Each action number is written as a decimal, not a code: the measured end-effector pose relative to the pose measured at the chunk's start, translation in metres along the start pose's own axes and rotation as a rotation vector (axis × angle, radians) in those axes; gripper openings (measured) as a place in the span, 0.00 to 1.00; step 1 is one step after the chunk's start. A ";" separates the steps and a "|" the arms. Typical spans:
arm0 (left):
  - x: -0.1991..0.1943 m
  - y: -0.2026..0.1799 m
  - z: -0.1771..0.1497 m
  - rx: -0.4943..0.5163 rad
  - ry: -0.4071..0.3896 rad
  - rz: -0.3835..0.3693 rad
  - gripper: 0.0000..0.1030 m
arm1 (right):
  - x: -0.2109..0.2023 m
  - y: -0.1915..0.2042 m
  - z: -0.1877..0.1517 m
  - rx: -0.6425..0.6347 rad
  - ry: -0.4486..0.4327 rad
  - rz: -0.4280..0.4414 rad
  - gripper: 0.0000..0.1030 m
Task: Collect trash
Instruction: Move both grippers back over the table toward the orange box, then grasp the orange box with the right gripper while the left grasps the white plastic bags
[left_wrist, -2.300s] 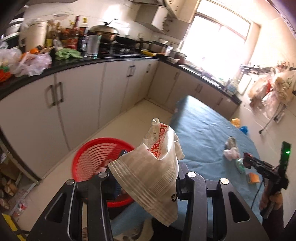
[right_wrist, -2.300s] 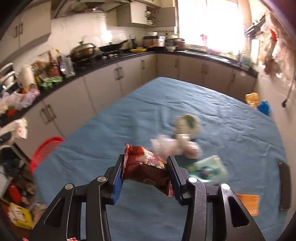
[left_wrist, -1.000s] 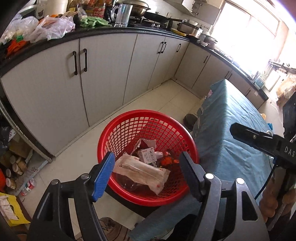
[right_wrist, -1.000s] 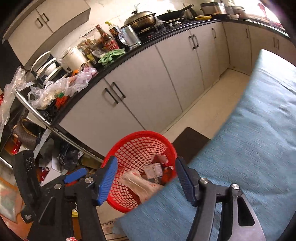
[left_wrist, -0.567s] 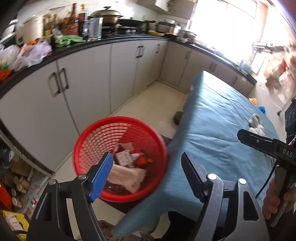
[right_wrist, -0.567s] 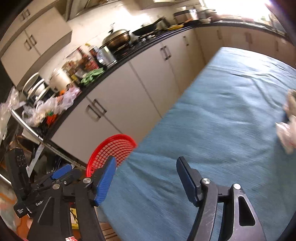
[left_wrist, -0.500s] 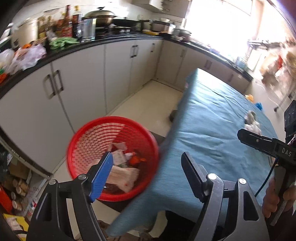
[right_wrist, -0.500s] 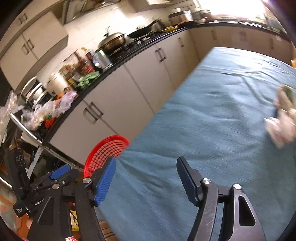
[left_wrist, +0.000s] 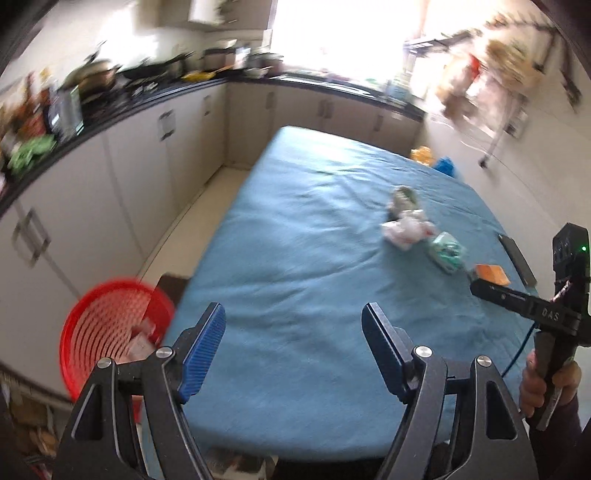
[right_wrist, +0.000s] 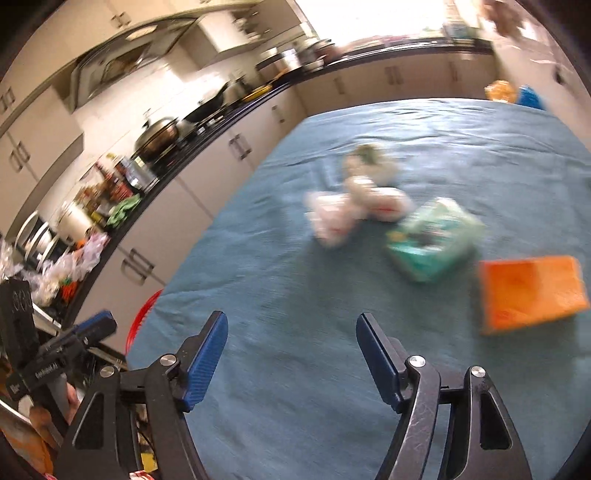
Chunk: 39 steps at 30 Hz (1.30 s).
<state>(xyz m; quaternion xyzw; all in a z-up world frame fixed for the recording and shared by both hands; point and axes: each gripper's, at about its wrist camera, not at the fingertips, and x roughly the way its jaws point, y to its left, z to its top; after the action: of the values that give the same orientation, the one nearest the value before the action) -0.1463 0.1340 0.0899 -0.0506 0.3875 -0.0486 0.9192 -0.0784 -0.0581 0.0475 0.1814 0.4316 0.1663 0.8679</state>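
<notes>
A red mesh basket (left_wrist: 110, 332) with wrappers in it stands on the floor left of the blue-covered table (left_wrist: 295, 266); its rim shows in the right wrist view (right_wrist: 142, 321). On the table lie a crumpled white wrapper (left_wrist: 404, 230) (right_wrist: 332, 218), a crushed cup (left_wrist: 404, 195) (right_wrist: 373, 162), a green packet (left_wrist: 447, 253) (right_wrist: 432, 240) and an orange sponge (left_wrist: 491, 274) (right_wrist: 532, 291). My left gripper (left_wrist: 293, 332) is open and empty over the table's near end. My right gripper (right_wrist: 291, 339) is open and empty, close to the trash; it also shows in the left wrist view (left_wrist: 476, 286).
White cabinets under a cluttered black counter (left_wrist: 110, 107) run along the left and far walls. A dark flat object (left_wrist: 517, 256) lies at the table's right edge. Bags hang on a rack (left_wrist: 480, 81) at the right wall. Yellow and blue items (right_wrist: 513, 92) sit beyond the table's far corner.
Both grippers let go of their wrappers over the red basket and stayed open. Both have since swung right, from the basket back over the table toward the remaining trash.
</notes>
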 end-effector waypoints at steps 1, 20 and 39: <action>0.004 -0.007 0.005 0.020 0.000 -0.007 0.73 | -0.010 -0.011 -0.003 0.021 -0.013 -0.013 0.76; 0.192 -0.150 0.089 0.371 0.222 -0.148 0.74 | -0.041 -0.135 -0.001 0.405 -0.002 -0.093 0.78; 0.180 -0.138 0.067 0.211 0.326 -0.282 0.67 | 0.015 -0.123 0.064 0.155 0.072 -0.461 0.68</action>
<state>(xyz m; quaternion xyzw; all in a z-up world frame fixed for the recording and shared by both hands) 0.0201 -0.0225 0.0273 0.0008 0.5127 -0.2244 0.8287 -0.0020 -0.1706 0.0169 0.1382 0.5035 -0.0632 0.8505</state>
